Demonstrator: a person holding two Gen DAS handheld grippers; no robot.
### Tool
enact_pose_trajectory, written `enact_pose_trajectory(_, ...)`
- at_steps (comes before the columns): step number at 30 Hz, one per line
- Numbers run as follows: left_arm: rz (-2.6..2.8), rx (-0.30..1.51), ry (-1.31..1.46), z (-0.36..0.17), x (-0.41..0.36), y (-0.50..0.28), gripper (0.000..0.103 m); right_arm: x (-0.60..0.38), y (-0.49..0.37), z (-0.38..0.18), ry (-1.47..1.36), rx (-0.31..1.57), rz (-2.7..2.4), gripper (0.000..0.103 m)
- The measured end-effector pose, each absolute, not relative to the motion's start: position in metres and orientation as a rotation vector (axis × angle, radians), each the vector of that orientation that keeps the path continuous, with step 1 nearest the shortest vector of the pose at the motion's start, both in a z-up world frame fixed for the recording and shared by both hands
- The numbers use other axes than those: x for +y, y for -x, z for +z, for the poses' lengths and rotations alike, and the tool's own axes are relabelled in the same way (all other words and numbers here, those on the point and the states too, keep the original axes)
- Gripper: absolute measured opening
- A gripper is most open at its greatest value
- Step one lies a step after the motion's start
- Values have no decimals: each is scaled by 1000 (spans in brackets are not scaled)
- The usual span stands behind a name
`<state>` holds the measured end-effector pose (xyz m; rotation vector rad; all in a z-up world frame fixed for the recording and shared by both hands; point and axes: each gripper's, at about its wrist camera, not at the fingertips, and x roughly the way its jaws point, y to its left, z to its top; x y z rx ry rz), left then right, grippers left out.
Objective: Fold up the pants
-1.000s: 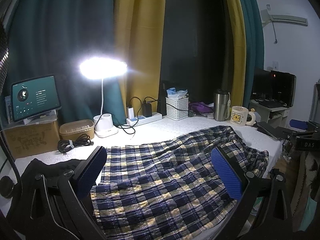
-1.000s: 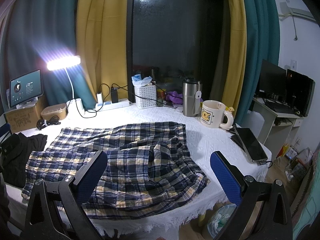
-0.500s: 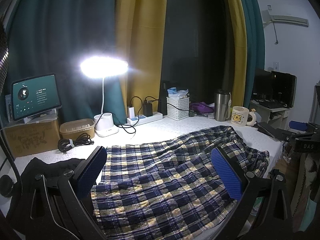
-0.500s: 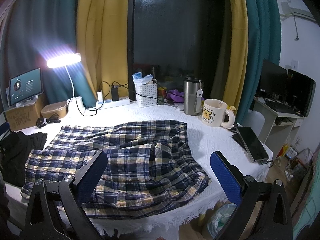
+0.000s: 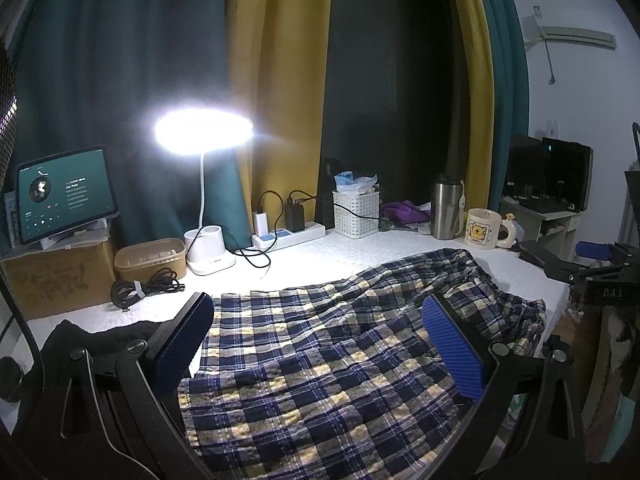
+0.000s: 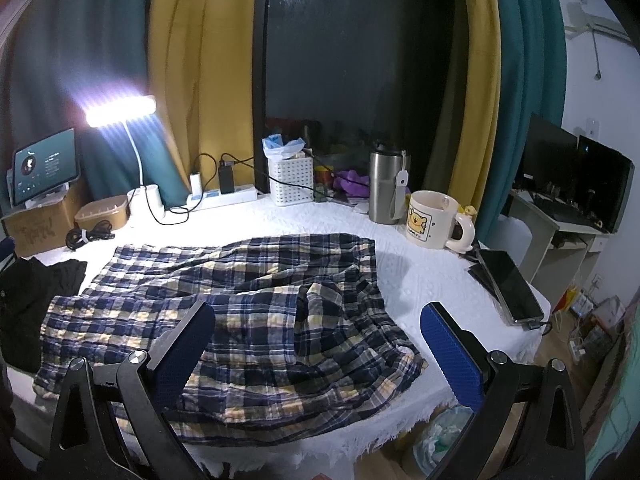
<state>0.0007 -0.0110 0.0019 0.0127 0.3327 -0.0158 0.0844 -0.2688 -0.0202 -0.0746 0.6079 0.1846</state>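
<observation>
Navy, white and yellow plaid pants (image 6: 248,300) lie spread and rumpled across the white table cover (image 6: 424,272), waist end bunched at the right near the front edge. They fill the lower half of the left wrist view (image 5: 340,360). My left gripper (image 5: 316,344) is open and empty, held above the left part of the pants. My right gripper (image 6: 316,344) is open and empty, held above the front right part of the pants. Neither touches the cloth.
A lit desk lamp (image 5: 204,136), power strip (image 5: 288,236), white basket (image 6: 290,180), steel tumbler (image 6: 386,188) and bear mug (image 6: 432,220) line the back. A phone (image 6: 510,284) lies at the right edge. Black cloth (image 6: 24,300), a cardboard box and tablet (image 5: 64,192) are at the left.
Both views have shifted only slightly. The pants have not moved and both grippers stay open.
</observation>
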Motion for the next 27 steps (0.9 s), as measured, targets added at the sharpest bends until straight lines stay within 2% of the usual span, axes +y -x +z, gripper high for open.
enact_pose_trajectory(27,47,540,13,-27,18,-98,103,-275,-186,-69,43,775,191,103)
